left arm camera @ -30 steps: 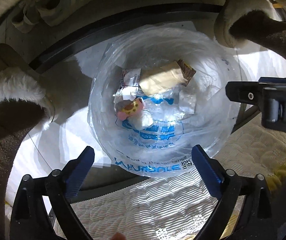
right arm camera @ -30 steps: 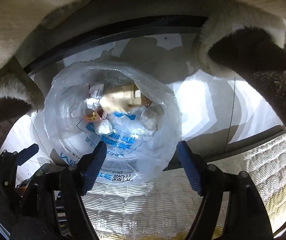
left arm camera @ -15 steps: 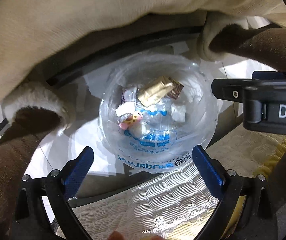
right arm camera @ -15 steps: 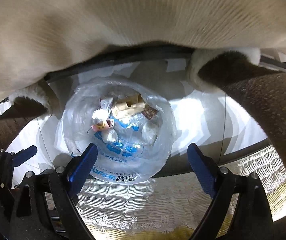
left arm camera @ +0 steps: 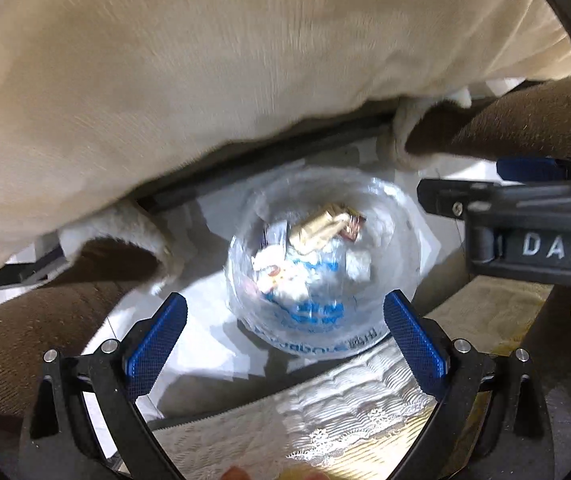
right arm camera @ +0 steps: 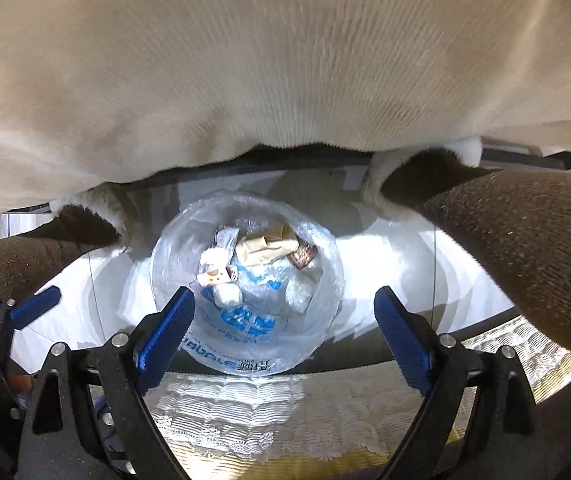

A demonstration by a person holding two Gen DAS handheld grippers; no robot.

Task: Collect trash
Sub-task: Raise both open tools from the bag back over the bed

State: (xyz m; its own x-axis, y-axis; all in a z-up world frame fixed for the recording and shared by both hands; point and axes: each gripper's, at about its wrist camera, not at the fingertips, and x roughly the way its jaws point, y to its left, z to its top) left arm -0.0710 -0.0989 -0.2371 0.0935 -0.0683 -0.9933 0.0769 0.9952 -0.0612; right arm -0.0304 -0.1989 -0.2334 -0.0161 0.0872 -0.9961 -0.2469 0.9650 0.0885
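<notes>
Clear plastic bin liner on the white floor, wrappers inside, just past the bed's edge. My left tongs and right tongs, both wide and empty, have risen; dropping seems done.

One clear plastic bin bag holds roughly six scraps of trash, the exact number unclear. Two fur-cuffed slippers flank it. Two hand-held grippers: left hand-held gripper, right hand-held gripper.
</notes>
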